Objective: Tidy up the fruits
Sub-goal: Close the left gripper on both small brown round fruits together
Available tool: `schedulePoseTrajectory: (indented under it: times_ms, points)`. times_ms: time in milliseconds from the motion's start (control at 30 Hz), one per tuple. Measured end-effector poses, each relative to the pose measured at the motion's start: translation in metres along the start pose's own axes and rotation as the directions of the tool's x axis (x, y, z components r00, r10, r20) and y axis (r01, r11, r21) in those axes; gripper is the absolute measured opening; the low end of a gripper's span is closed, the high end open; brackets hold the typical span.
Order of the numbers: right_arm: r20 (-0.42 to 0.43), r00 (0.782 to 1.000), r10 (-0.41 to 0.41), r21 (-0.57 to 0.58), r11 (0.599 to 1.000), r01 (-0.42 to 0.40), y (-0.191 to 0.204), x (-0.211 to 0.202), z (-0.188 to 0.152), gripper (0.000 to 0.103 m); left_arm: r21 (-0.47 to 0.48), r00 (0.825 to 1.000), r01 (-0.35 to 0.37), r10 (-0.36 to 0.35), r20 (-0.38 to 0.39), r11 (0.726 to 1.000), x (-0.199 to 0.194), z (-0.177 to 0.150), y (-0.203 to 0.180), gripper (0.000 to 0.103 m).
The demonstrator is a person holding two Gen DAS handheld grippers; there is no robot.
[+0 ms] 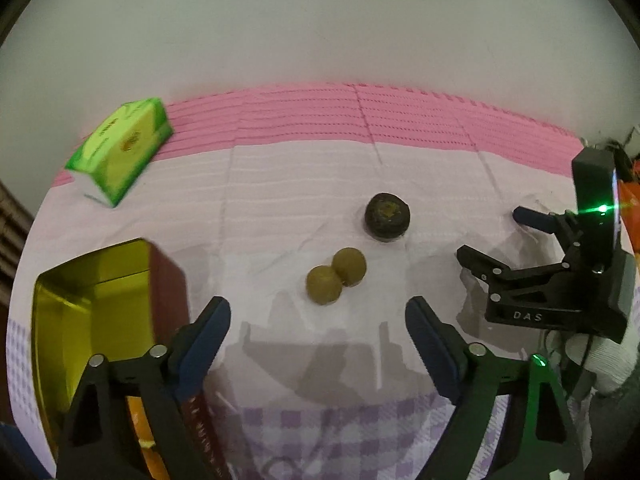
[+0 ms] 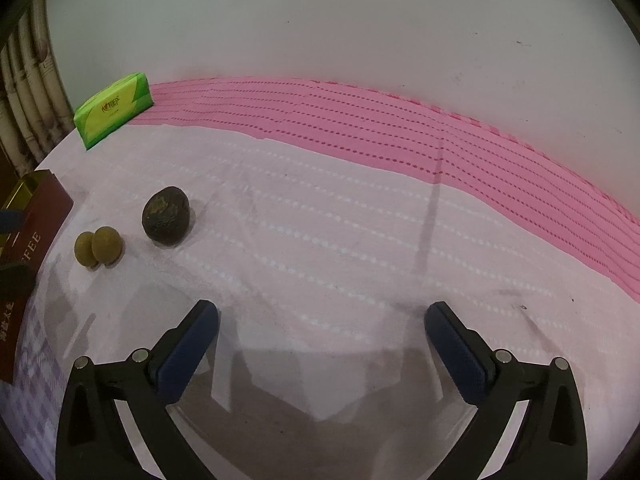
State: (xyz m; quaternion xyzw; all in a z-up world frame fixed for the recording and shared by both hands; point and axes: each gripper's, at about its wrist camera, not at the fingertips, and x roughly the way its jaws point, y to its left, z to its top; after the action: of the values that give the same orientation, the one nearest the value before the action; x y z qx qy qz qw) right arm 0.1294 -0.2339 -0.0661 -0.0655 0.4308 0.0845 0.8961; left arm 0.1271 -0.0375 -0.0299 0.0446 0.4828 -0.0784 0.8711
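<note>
**Three fruits loose on the cloth, both tongs empty**

While two small olive-green fruits (image 1: pixel 336 276) sit touching each other on the pale pink cloth (image 1: pixel 280 208), a larger dark, rough-skinned fruit (image 1: pixel 387 217) rests just beyond them, near but apart. All three lie in the open on the cloth that covers the bench, outside any container.

To the left of the fruits stands an open box (image 1: pixel 100 300) with a shiny gold inside and dark red outer walls; lettering runs along its side in the right wrist view. Something orange shows low down in it, behind the left arm of the tongs, though what it is cannot be told.

Left tongs (image 1: pixel 318 320) hang over the cloth just short of the small pair, spread apart with nothing between the blue pads (image 1: pixel 208 332). Right tongs (image 2: pixel 322 328) stand wide over bare cloth, well to the right of the fruits, also empty; in the left wrist view they appear at the right edge, held by a white-gloved hand (image 1: pixel 608 360).

Farther back a green tissue pack (image 2: pixel 114 110) lies near the left rear edge, where the cloth turns a stronger pink (image 2: pixel 400 128). A plain wall (image 2: pixel 320 20) rises behind.
</note>
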Motion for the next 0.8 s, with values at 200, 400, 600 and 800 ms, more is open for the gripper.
schedulePoseTrajectory:
  times_ms: [200,400,600,800]
  points:
    - [0.0,1.0,0.0,0.0,1.0,0.0,0.0,0.0,0.0,0.103,0.0,0.998,0.041,-0.041,-0.039,0.999,0.022,0.006,-0.001,0.067]
    - [0.0,1.0,0.0,0.0,1.0,0.0,0.0,0.0,0.0,0.103,0.011,0.997,0.061,-0.061,-0.039,0.998,0.032,0.014,-0.003,0.061]
    - [0.0,1.0,0.0,0.001,1.0,0.0,0.0,-0.001,0.0,0.103,0.029,0.996,0.073,-0.071,-0.063,0.997,0.048,0.02,-0.009,0.052]
    - [-0.001,1.0,0.0,0.001,1.0,0.0,0.0,-0.001,0.0,0.103,0.015,0.992,0.088,-0.086,-0.089,0.996,0.055,0.019,-0.011,0.037]
